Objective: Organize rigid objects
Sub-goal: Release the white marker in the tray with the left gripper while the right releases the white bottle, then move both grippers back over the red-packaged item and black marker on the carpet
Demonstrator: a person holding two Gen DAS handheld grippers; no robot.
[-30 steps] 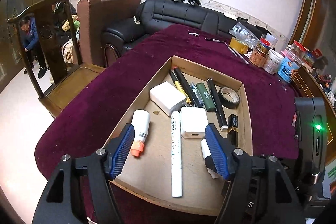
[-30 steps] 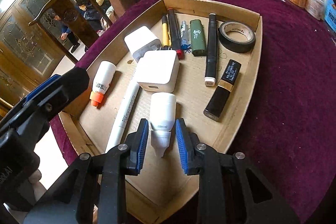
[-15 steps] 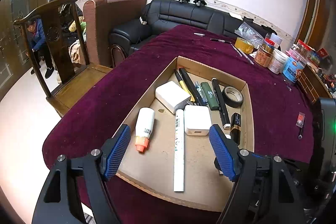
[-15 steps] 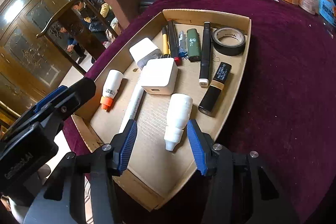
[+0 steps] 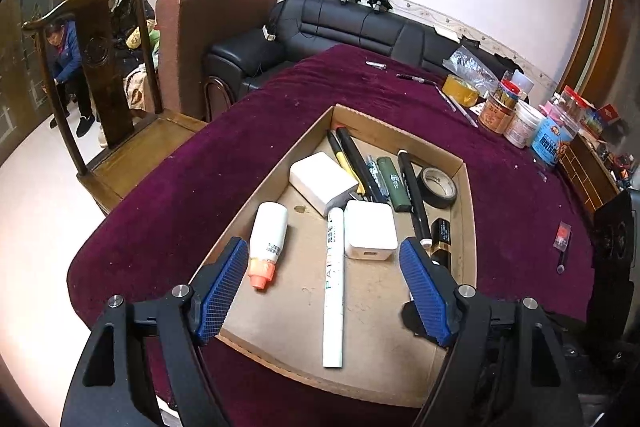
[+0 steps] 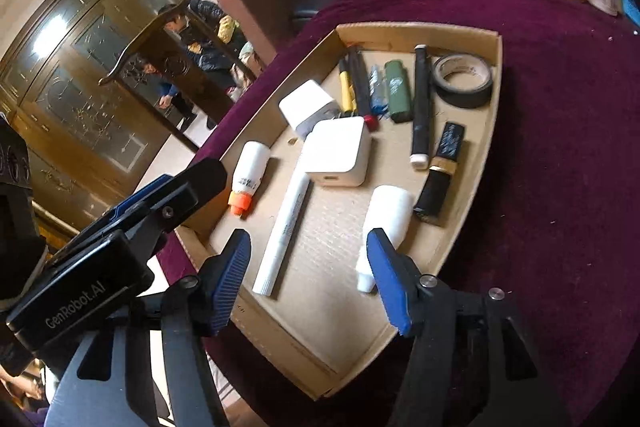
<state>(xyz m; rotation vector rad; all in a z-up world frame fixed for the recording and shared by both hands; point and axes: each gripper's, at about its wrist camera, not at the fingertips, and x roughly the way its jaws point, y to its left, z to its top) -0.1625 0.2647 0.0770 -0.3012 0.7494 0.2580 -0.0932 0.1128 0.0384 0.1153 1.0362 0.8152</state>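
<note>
A shallow cardboard tray point(image 5: 466, 227) point(image 6: 494, 115) lies on the purple tablecloth. In it are an orange-capped white bottle point(image 5: 269, 233) point(image 6: 250, 171), a white paint marker point(image 5: 334, 283) point(image 6: 286, 223), two white chargers point(image 5: 370, 235) point(image 6: 338, 151), pens, a green lighter point(image 6: 398, 91), a black tape roll point(image 6: 462, 79) and a black-gold tube point(image 6: 440, 171). My right gripper point(image 6: 308, 243) hangs over the tray's near end, its jaws opening. A plain white bottle point(image 6: 390, 211) lies loose beside its right finger, touched by neither pad. My left gripper point(image 5: 324, 251) is open above the marker, holding nothing.
Jars and tubs point(image 5: 520, 115) crowd the table's far right, with loose pens point(image 5: 416, 78) near the far edge. A wooden chair point(image 5: 120, 131), an armchair and a black sofa point(image 5: 360, 27) stand beyond the table. A person point(image 5: 64, 59) sits at the left.
My right gripper let go of the plain white bottle, spread its jaws and drew back; the bottle now lies in the tray. My left gripper's jaws spread slightly wider.
</note>
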